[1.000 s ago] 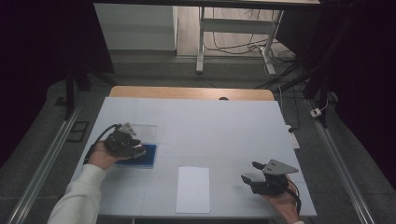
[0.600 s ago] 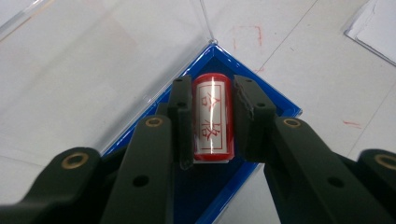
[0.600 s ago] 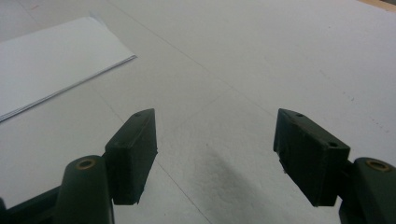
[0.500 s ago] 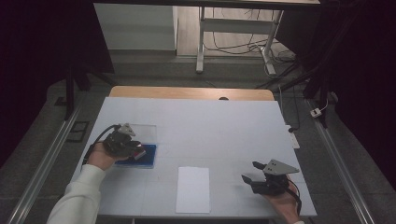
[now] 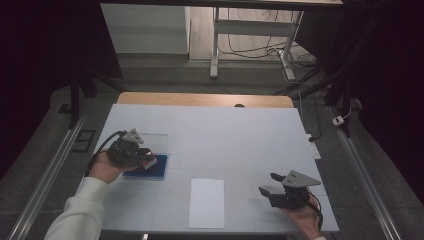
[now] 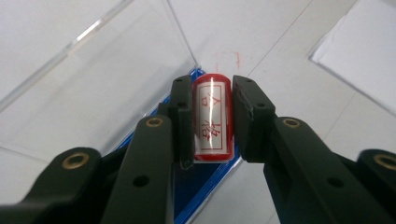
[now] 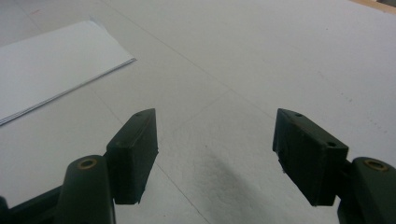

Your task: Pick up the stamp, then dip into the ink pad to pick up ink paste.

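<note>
The stamp (image 6: 212,116) sits clamped in our left hand-held gripper (image 6: 212,119) above the ink pad (image 5: 148,168); next we carry it to the paper (image 5: 206,202), right hand-held gripper (image 7: 215,154) wide open and empty.

Stamp (image 6: 212,116) over pad (image 5: 148,170) at table (image 5: 240,130) left; paper (image 5: 206,202) front-centre

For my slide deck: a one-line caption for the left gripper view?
Left gripper jaws clamp a red stamp above the blue ink pad.
</note>
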The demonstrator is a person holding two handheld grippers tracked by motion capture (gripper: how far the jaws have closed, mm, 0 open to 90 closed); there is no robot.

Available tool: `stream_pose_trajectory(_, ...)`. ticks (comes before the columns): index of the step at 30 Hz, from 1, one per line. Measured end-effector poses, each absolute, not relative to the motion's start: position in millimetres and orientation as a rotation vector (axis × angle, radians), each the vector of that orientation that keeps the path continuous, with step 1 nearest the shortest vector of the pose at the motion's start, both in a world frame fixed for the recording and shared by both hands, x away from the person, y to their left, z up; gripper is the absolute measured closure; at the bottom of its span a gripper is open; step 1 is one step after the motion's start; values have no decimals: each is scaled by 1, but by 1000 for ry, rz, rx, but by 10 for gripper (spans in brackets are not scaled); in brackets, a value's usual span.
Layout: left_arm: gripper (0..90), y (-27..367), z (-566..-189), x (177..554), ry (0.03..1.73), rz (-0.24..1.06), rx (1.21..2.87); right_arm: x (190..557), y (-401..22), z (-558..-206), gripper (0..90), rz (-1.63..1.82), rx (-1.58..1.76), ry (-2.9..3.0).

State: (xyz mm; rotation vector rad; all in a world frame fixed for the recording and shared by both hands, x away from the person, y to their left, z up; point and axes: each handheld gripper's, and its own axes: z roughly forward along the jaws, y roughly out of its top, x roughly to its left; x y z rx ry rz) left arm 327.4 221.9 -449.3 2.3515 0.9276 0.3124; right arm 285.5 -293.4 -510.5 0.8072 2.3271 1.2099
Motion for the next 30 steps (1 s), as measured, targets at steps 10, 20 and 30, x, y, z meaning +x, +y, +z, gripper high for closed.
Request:
stream_pose_trajectory(10,708,233,-426,321,953,340,2283,285,-294,-511,311,1221,801,2335)
stream_pose_trajectory(20,708,238,-416,316,947,352,2275,284,-293,-511,312,1214,793,2343)
stream_pose_trajectory(30,708,231,-427,322,955,340,2320,284,-292,-512,313,1214,795,2347)
